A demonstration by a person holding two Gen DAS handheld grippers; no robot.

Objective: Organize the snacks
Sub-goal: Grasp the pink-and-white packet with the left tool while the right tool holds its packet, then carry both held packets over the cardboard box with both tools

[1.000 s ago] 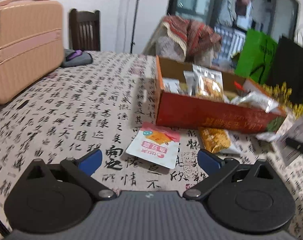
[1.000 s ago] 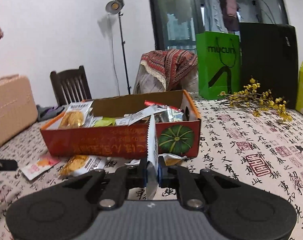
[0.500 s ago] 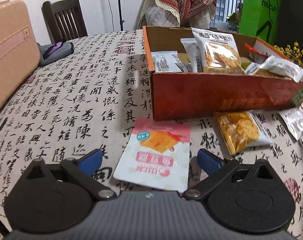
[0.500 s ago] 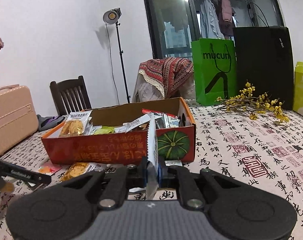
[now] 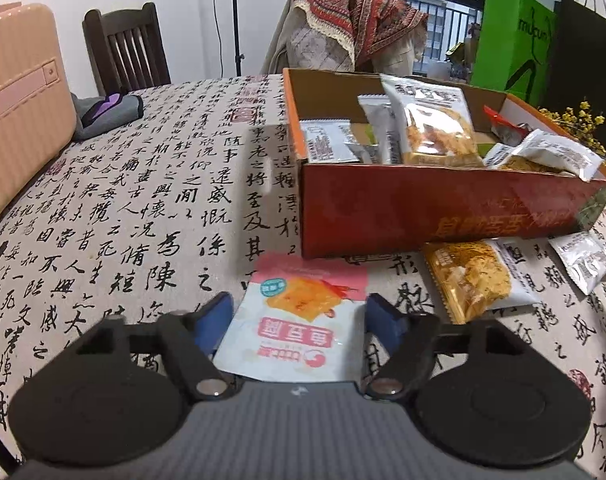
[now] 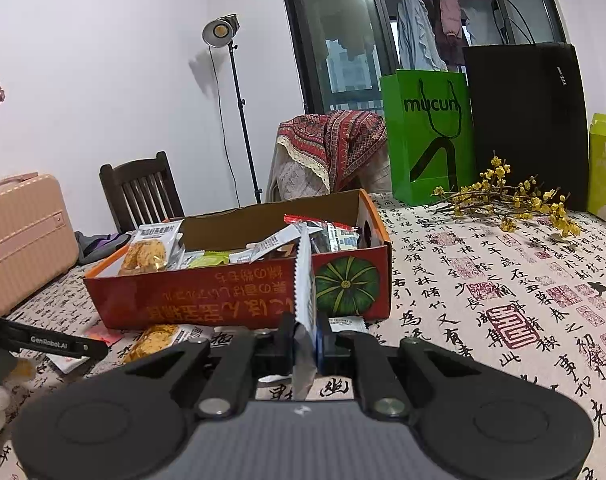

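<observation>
Pink snack packet (image 5: 299, 320) between spread left fingers (image 5: 217, 318)

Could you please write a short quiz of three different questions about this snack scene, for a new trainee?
1. True or false: the left gripper is shut on the pink and white packet.
2. Multiple choice: what does the right gripper hold? A) a yellow flower branch B) a thin white packet with a serrated edge C) nothing
3. Fill in: the orange chip packet lies on the tablecloth, just in front of the red ____.

Key
1. False. Its blue fingers stand open on either side of the packet.
2. B. The white packet stands upright between the shut fingers.
3. box
</observation>
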